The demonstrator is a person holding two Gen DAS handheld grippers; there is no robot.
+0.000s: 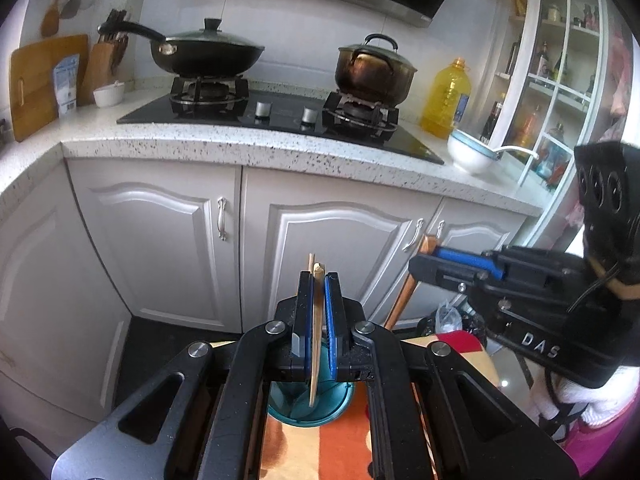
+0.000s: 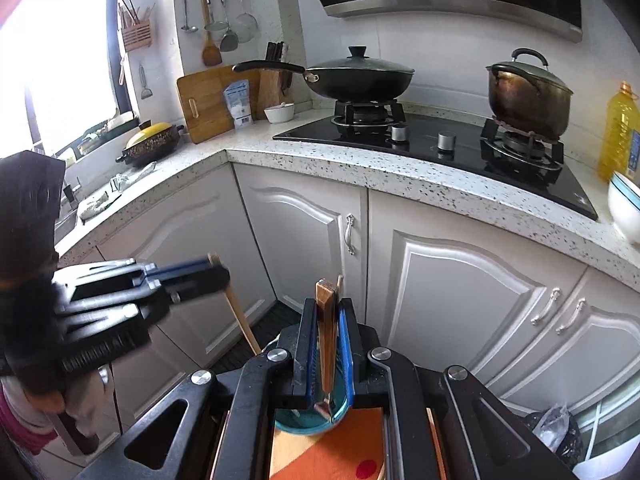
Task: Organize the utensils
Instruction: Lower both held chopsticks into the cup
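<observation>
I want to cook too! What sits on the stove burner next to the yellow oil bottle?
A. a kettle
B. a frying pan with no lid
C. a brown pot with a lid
C: the brown pot, lid on, stands on the burner beside the oil bottle.

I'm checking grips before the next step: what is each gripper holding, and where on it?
Left gripper: pale chopsticks, clamped near their upper ends. Right gripper: brown wooden utensil, clamped near its top.
</observation>
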